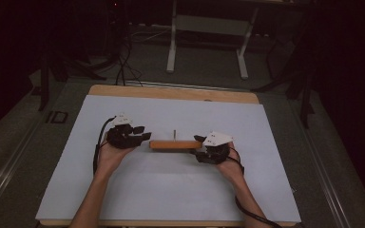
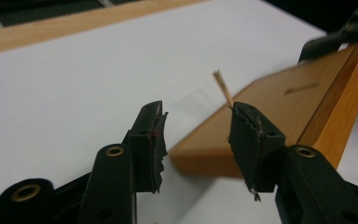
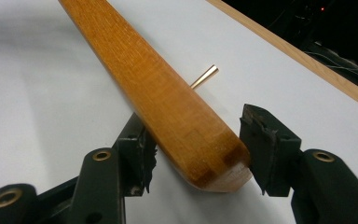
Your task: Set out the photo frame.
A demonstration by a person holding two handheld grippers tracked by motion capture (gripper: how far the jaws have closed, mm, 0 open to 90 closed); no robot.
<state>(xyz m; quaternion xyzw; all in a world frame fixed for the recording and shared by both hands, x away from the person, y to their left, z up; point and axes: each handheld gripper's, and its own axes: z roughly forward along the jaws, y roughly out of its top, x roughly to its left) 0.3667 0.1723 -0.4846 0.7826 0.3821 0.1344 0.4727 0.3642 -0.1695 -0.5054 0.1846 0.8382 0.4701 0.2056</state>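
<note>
while the left gripper (image 1: 145, 136) sits at the left end of the wooden block (image 1: 175, 145), its jaws stand spread with nothing between them; in the left gripper view the block's near corner (image 2: 200, 156) lies just ahead of the gap, not yet in it. the block rests flat near the middle of the white sheet (image 1: 171, 190), with a thin peg (image 1: 174, 134) standing up from its top. at the right end, the right gripper (image 1: 198, 145) has its jaws around the block; in the right gripper view one jaw touches the side of the wood (image 3: 186, 116) while the other stands a little off, so i cannot tell whether the grip is truly tight.

my guess at the risk: if the right gripper lifts or pulls alone, the long block could pivot and slip out, since it is held at one tip. the left jaws closing off-centre could shove the block aside or knock the peg.

room is generous: bare sheet all around, the table's wooden rim (image 1: 171, 91) well apart, nothing else on the surface.
</note>
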